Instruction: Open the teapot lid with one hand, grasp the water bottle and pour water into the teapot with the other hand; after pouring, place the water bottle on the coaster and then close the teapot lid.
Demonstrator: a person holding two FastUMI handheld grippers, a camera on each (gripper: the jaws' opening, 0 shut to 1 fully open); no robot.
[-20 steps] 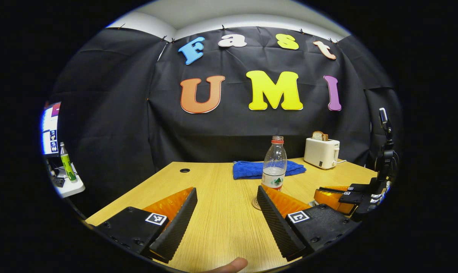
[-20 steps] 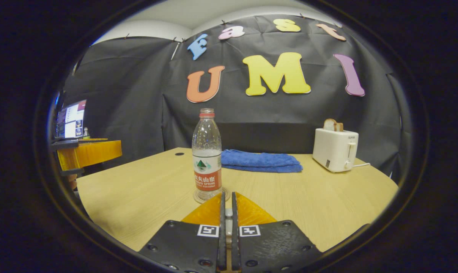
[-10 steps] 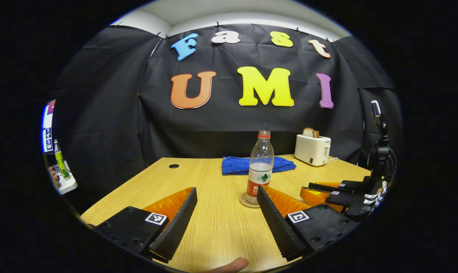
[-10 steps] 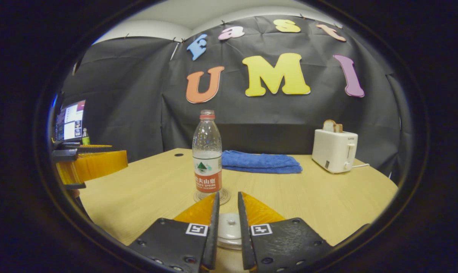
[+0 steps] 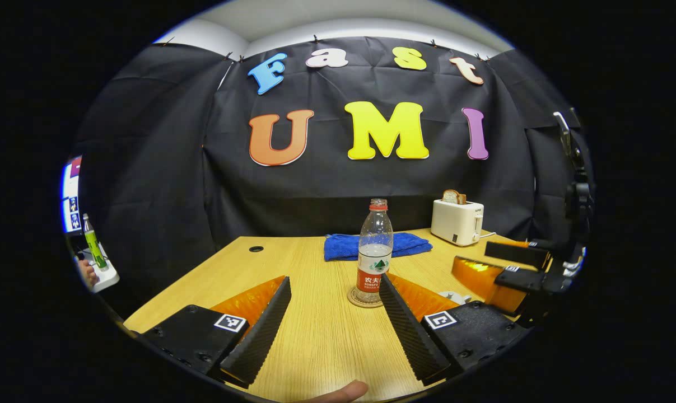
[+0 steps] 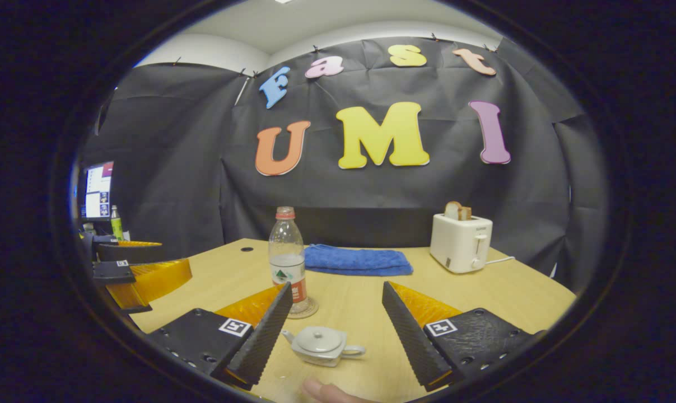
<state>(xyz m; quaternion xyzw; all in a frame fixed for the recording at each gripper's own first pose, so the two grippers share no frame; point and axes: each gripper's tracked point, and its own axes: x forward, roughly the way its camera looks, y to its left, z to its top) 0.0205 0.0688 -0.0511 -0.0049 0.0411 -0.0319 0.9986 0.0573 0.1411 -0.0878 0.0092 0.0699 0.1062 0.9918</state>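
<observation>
Teapot (image 6: pixel 321 347), lid (image 6: pixel 317 336) seated, sits on the counter (image 6: pixel 506 291) between the right gripper's (image 6: pixel 335 319) fingers, which were pinched on the knob a second ago and now stand spread, grasping nothing. Left of it, the water bottle (image 6: pixel 288 258) stands on its coaster (image 6: pixel 309 309); the left gripper (image 5: pixel 335 308) is also released. I judge the task finished.

In the right gripper view the teapot (image 6: pixel 322 346) is sitting low between the spread fingers of the right gripper (image 6: pixel 333 330), with bare wood on both sides of it. The water bottle (image 6: pixel 287 257) on its coaster (image 6: pixel 306 309) is standing just behind, blocking the straight way forward. The towel (image 6: pixel 358 261) and toaster (image 6: pixel 460 243) are lying well back. The left gripper (image 6: pixel 141 274) is crowding the table's (image 6: pixel 500 291) left edge, perhaps hovering above it.
</observation>
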